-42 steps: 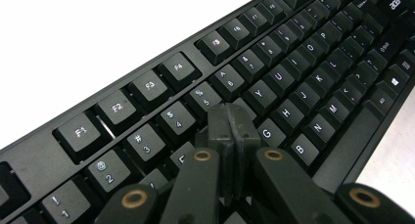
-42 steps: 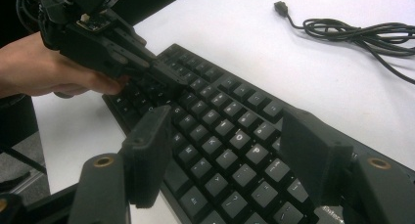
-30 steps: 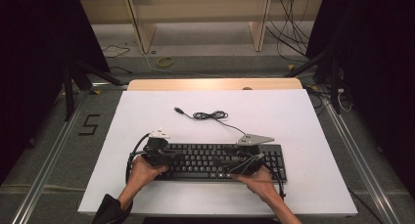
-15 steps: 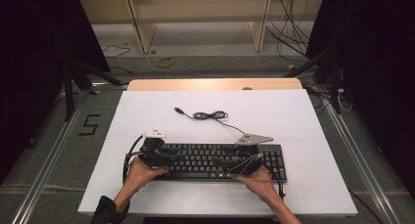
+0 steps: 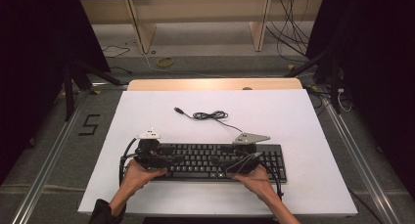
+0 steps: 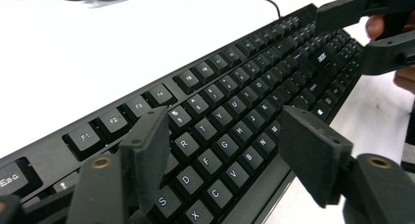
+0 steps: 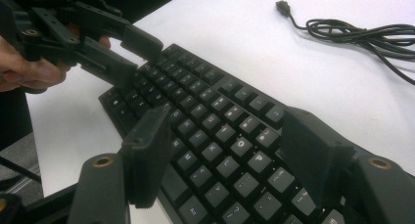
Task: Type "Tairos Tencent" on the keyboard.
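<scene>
Black keyboard (image 5: pixel 215 160) lies along the near edge of the white table (image 5: pixel 303 121), and we hold a gripper over each end of it.

Our left gripper (image 6: pixel 222 150) hovers above the keyboard's left-hand keys; its jaws have just been opening and stand apart, with only keys beneath them. Our right gripper (image 7: pixel 230 150) hangs over the right-hand keys, jaws wide apart and clamping nothing. We see the keyboard's cable (image 5: pixel 210 115) coiled toward the table's middle, behind the keyboard.
</scene>
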Motion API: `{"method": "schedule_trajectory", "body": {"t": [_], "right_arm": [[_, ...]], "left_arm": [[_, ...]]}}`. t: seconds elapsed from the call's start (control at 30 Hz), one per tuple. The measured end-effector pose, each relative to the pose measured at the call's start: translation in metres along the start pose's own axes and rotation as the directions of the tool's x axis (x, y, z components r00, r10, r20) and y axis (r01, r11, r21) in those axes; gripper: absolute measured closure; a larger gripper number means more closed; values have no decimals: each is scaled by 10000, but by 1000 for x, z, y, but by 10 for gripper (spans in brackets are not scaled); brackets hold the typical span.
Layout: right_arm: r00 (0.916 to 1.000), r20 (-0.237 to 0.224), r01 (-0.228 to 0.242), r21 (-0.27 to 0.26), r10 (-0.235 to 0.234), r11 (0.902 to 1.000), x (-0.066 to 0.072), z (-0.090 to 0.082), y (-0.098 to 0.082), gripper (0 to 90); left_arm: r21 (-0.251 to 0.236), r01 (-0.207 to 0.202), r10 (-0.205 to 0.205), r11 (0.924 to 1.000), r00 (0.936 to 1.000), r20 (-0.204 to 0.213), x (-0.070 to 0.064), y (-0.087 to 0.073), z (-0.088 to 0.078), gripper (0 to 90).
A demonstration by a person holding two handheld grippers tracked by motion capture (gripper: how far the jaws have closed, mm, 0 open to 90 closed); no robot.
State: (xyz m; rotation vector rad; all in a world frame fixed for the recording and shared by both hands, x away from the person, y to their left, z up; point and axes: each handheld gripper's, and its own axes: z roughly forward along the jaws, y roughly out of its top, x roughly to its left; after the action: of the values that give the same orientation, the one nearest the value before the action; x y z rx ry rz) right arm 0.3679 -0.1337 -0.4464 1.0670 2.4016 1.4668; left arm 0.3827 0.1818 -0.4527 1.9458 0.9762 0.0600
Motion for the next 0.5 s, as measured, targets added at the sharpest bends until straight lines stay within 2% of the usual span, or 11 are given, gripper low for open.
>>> {"method": "schedule_trajectory", "body": {"t": [0.23,0.5], "right_arm": [[10000,-5,33,33,-33,10000,1,4,3,374],[9999,7,121,120,-121,9999,1,10,6,383]], "left_arm": [[-475,84,-79,9988,9999,98,0,-3,-8,317],[-601,129,-125,9981,9999,77,0,-7,-12,303]]}}
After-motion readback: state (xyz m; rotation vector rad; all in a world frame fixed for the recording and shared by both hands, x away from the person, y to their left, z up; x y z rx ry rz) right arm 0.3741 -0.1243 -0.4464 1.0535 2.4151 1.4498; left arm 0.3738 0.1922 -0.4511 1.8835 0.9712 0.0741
